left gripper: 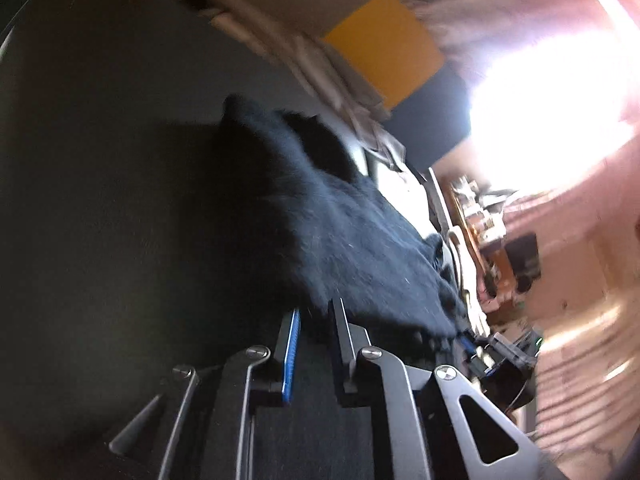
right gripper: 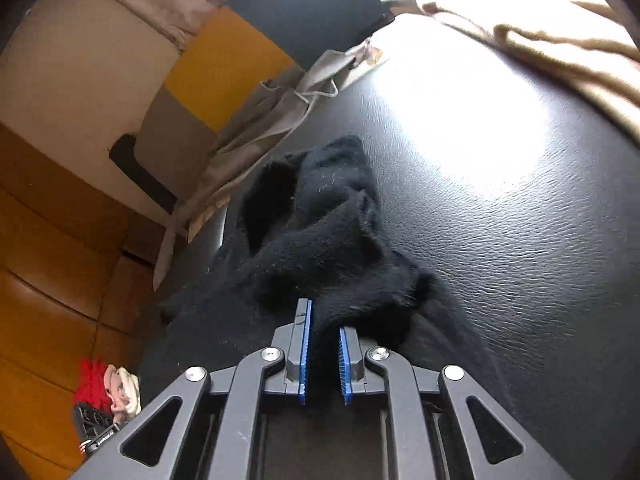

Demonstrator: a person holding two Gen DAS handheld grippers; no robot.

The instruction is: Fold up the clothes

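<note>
Left wrist view first: my left gripper (left gripper: 316, 312) has its two fingers narrowly parted, and the black fuzzy knitted garment (left gripper: 340, 240) sits right at their tips. Its near edge seems to run into the gap, but blur keeps me from telling whether cloth is really pinched. The fabric stretches away from my fingers up and to the left, ending in a raised point, so its long axis runs roughly along my fingers' line. On its left is the bare black leather surface (left gripper: 100, 200). On its right, at the garment's corner, I see the other gripper's blue-padded tip.

Right wrist view next: my right gripper (right gripper: 324, 320) stands with a narrow gap between its blue ribbed pads (right gripper: 307, 344), and a bunched fold of the same garment (right gripper: 320, 216) fills that gap, so I judge it held. The garment is crumpled, not flat, heaped straight ahead of my fingers and trailing left toward the surface's edge, where a grey drawstring garment (right gripper: 280, 108) hangs. To the right, the glossy black surface (right gripper: 520, 240) is open up to a beige cloth (right gripper: 560, 44) at the far edge. That open side is where I judge the cloth could be spread; the left edge is close and crowded.
</note>
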